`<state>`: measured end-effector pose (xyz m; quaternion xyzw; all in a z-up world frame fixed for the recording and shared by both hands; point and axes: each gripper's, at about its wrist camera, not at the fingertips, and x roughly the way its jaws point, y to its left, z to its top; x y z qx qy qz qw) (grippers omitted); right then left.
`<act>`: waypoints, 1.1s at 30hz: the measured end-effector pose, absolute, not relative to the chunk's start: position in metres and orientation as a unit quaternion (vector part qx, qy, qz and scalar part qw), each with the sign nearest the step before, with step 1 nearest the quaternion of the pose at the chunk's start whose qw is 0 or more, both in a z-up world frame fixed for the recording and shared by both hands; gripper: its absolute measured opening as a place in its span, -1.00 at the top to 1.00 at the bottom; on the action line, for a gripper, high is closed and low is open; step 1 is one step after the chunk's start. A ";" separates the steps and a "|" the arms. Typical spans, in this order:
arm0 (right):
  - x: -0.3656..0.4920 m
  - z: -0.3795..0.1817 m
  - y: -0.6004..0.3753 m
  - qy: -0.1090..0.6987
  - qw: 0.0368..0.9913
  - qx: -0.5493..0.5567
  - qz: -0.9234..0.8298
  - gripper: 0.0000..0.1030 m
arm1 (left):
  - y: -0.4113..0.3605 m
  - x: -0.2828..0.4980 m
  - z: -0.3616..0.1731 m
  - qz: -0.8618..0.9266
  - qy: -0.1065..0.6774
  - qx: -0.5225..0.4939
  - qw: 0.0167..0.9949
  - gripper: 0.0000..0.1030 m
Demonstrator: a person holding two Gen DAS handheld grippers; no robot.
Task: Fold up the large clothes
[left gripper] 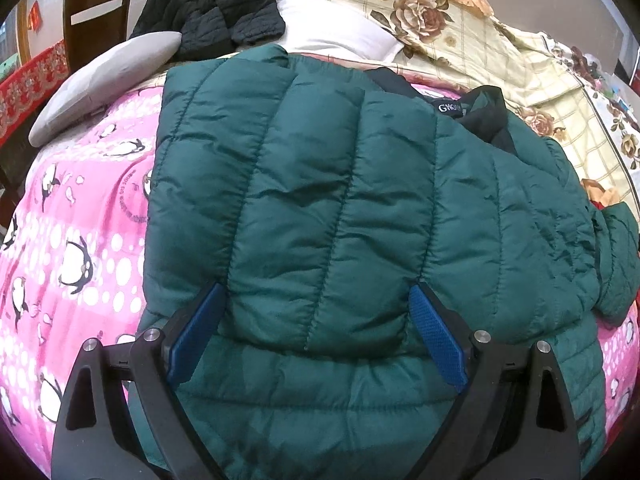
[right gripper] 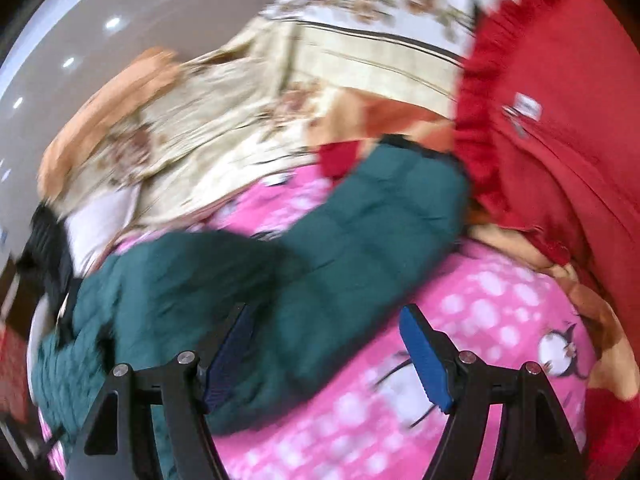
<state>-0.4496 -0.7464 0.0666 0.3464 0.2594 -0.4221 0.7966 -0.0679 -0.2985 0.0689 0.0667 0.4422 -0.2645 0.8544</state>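
Observation:
A dark green quilted puffer jacket lies on a pink penguin-print blanket, one side folded over the body, its black collar at the far right. My left gripper is open, its blue pads straddling the near folded edge of the jacket without pinching it. In the blurred right wrist view, the jacket's sleeve stretches out to the right across the blanket. My right gripper is open and empty, above the sleeve's near edge and the blanket.
A black quilted jacket, a grey pillow and a white pillow lie at the far side. A floral cream quilt is heaped to the right. A red garment lies beside the sleeve. A wooden chair stands far left.

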 end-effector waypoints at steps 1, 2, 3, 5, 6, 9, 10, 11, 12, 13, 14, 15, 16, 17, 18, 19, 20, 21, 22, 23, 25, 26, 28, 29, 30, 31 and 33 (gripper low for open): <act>-0.453 0.064 -0.754 0.256 0.793 0.352 -0.426 -0.42 | -0.299 -0.068 0.068 -0.265 0.443 0.066 0.854 -0.81; -0.459 0.061 -0.763 0.249 0.788 0.359 -0.434 -0.42 | -0.298 -0.068 0.068 -0.265 0.443 0.064 0.854 -0.81; -0.464 0.059 -0.771 0.238 0.786 0.370 -0.435 -0.42 | -0.297 -0.067 0.067 -0.265 0.443 0.062 0.854 -0.81; -0.467 0.055 -0.783 0.223 0.787 0.388 -0.425 -0.42 | -0.297 -0.067 0.067 -0.264 0.445 0.060 0.854 -0.81; -0.466 0.052 -0.787 0.222 0.785 0.393 -0.424 -0.42 | -0.297 -0.068 0.067 -0.264 0.445 0.061 0.854 -0.81; -0.463 0.042 -0.803 0.222 0.777 0.408 -0.425 -0.42 | -0.298 -0.068 0.067 -0.263 0.445 0.062 0.854 -0.81; -0.461 0.039 -0.806 0.220 0.776 0.414 -0.423 -0.42 | -0.298 -0.068 0.067 -0.263 0.445 0.062 0.854 -0.81; -0.461 0.035 -0.808 0.217 0.774 0.418 -0.422 -0.42 | -0.299 -0.067 0.066 -0.263 0.445 0.062 0.854 -0.81; -0.460 0.032 -0.810 0.215 0.773 0.421 -0.424 -0.40 | -0.299 -0.067 0.066 -0.263 0.445 0.063 0.854 -0.81; -0.460 0.030 -0.810 0.213 0.772 0.422 -0.425 -0.30 | -0.300 -0.068 0.066 -0.263 0.445 0.064 0.853 -0.81; -0.459 0.029 -0.812 0.208 0.772 0.423 -0.427 -0.10 | -0.301 -0.068 0.065 -0.262 0.446 0.066 0.853 -0.81; -0.459 0.028 -0.813 0.207 0.773 0.421 -0.428 0.04 | -0.301 -0.068 0.065 -0.262 0.446 0.068 0.853 -0.81; -0.457 0.028 -0.814 0.208 0.773 0.420 -0.427 0.32 | -0.302 -0.068 0.064 -0.261 0.446 0.070 0.853 -0.81; -0.456 0.028 -0.814 0.210 0.776 0.418 -0.423 0.45 | -0.303 -0.068 0.064 -0.260 0.446 0.072 0.853 -0.81; -0.455 0.029 -0.814 0.212 0.779 0.413 -0.421 0.51 | -0.303 -0.068 0.063 -0.260 0.446 0.073 0.853 -0.81; -0.454 0.031 -0.814 0.212 0.783 0.406 -0.422 0.67 | -0.303 -0.067 0.062 -0.261 0.447 0.073 0.852 -0.81; -0.454 0.036 -0.809 0.209 0.790 0.392 -0.423 0.77 | -0.304 -0.067 0.062 -0.261 0.449 0.072 0.852 -0.81; -0.455 0.040 -0.807 0.206 0.795 0.385 -0.421 0.78 | -0.304 -0.066 0.061 -0.262 0.450 0.071 0.851 -0.81; -0.456 0.046 -0.803 0.202 0.801 0.377 -0.418 0.79 | -0.304 -0.065 0.061 -0.263 0.451 0.069 0.850 -0.81; -0.458 0.055 -0.796 0.197 0.810 0.364 -0.416 0.81 | -0.303 -0.065 0.061 -0.263 0.451 0.069 0.850 -0.81; -0.458 0.069 -0.786 0.195 0.821 0.346 -0.410 0.82 | -0.304 -0.065 0.060 -0.262 0.452 0.071 0.850 -0.81; -0.457 0.076 -0.780 0.191 0.827 0.339 -0.405 0.83 | -0.304 -0.065 0.060 -0.261 0.453 0.073 0.849 -0.82; -0.457 0.088 -0.769 0.184 0.837 0.331 -0.395 0.83 | -0.305 -0.064 0.059 -0.261 0.457 0.075 0.847 -0.86; -0.456 0.098 -0.761 0.181 0.844 0.320 -0.390 0.83 | -0.305 -0.064 0.058 -0.263 0.460 0.077 0.845 -0.86; -0.454 0.105 -0.755 0.179 0.850 0.311 -0.386 0.83 | -0.305 -0.064 0.058 -0.265 0.461 0.078 0.844 -0.86; -0.451 0.111 -0.749 0.179 0.854 0.305 -0.382 0.84 | -0.305 -0.064 0.059 -0.267 0.461 0.077 0.843 -0.86; -0.444 0.126 -0.735 0.175 0.865 0.288 -0.371 0.84 | -0.301 -0.063 0.061 -0.272 0.463 0.070 0.840 -0.86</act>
